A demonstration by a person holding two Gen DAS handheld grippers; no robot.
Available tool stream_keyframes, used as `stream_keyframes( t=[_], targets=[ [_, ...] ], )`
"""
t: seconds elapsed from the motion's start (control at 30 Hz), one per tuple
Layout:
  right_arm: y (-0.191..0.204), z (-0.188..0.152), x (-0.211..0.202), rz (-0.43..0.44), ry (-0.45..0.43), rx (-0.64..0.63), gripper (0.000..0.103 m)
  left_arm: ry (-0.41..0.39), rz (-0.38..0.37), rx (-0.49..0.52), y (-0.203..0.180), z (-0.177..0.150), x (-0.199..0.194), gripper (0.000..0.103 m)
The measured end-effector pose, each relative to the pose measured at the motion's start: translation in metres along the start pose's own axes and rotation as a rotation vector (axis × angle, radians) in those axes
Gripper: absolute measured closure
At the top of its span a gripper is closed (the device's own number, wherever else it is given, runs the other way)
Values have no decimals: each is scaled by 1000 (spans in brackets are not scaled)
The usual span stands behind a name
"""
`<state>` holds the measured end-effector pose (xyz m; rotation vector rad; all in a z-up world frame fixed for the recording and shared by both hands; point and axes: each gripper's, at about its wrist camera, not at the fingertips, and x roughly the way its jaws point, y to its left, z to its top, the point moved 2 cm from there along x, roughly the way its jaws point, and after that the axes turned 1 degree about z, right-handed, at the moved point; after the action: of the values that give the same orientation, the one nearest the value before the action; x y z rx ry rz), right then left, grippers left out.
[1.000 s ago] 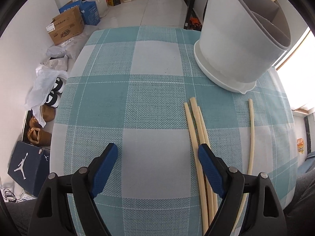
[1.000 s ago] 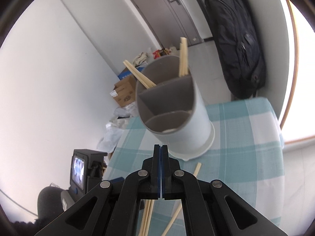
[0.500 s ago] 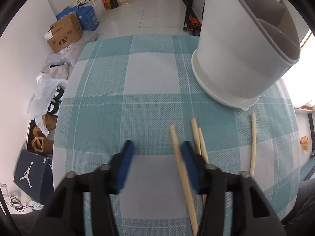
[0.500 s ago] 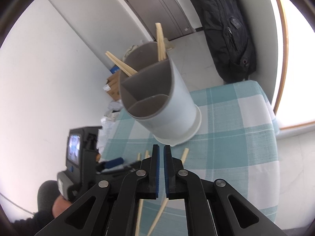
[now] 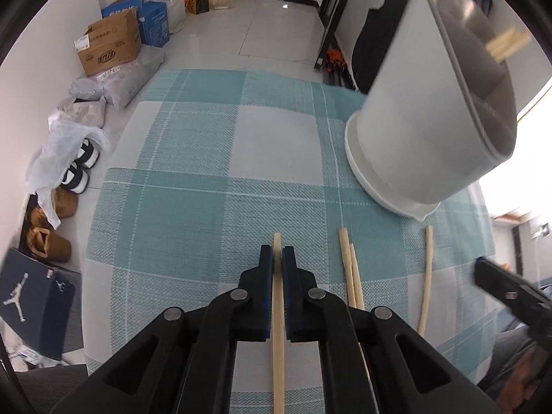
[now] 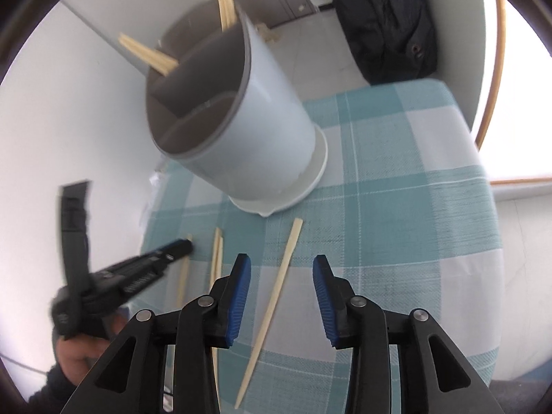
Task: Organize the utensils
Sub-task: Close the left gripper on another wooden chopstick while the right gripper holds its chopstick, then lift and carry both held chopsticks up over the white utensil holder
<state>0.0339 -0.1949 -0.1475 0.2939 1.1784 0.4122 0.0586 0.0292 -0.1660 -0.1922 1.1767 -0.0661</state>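
My left gripper (image 5: 277, 258) is shut on a wooden chopstick (image 5: 278, 338) that runs back between its blue pads, just above the checked tablecloth (image 5: 193, 207). Two more chopsticks (image 5: 352, 276) lie together to its right, and a single chopstick (image 5: 426, 276) lies farther right. The white utensil holder (image 5: 414, 131) with grey dividers stands at the far right and holds several chopsticks (image 6: 155, 57). My right gripper (image 6: 281, 269) is open over the single chopstick (image 6: 276, 296), which lies between its fingers. The left gripper shows in the right wrist view (image 6: 172, 252).
Cardboard boxes (image 5: 110, 48), bags and shoes (image 5: 77, 169) sit on the floor beyond the table's left edge. A dark backpack (image 6: 386, 20) leans behind the table. The table's round edge falls off at left and right.
My left gripper closed on one chopstick and moved it left, away from the other two. My right gripper opened and came down toward the single chopstick on the table.
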Motion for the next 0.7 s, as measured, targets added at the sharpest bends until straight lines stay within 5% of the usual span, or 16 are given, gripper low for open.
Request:
stream_keyframes(
  t=[0.37, 0.5, 0.7],
  targets=[
    [21, 15, 49, -233, 62, -139, 71, -112, -158, -101, 16, 7, -34, 102],
    [28, 13, 57, -331, 47, -181, 92, -141, -184, -119, 22, 9, -42, 102],
    [27, 3, 48, -299, -5, -155, 98, -179, -201, -129, 29, 11, -51, 102]
  ],
)
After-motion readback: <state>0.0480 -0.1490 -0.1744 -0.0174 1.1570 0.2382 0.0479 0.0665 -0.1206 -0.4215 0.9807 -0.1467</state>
